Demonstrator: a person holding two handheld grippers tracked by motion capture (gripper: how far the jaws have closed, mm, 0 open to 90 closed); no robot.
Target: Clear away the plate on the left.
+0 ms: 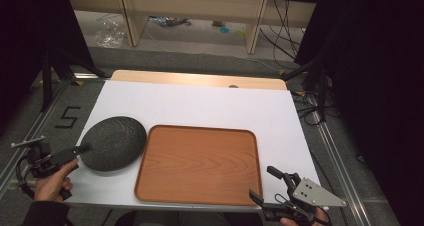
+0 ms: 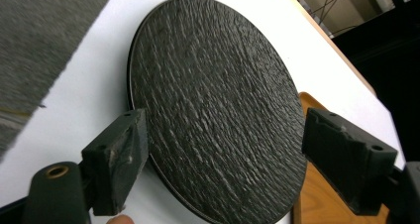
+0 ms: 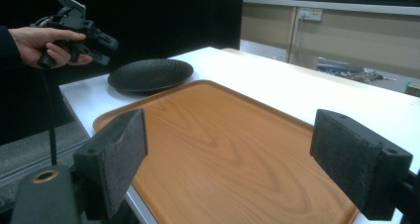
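Jaws spread wide, the left gripper (image 1: 80,149) hovers at the left edge of the white table (image 1: 210,103), apparently lining up on the round black plate (image 1: 113,142) with its rough, rippled face. Just right lies the rectangular wooden tray (image 1: 199,164), smooth-grained. At its near-right corner the right gripper (image 1: 270,182) waits, released, grasping nothing.

Grey carpet floor (image 1: 200,56), wooden shelving (image 1: 200,6), black curtains (image 1: 380,61) at both sides.
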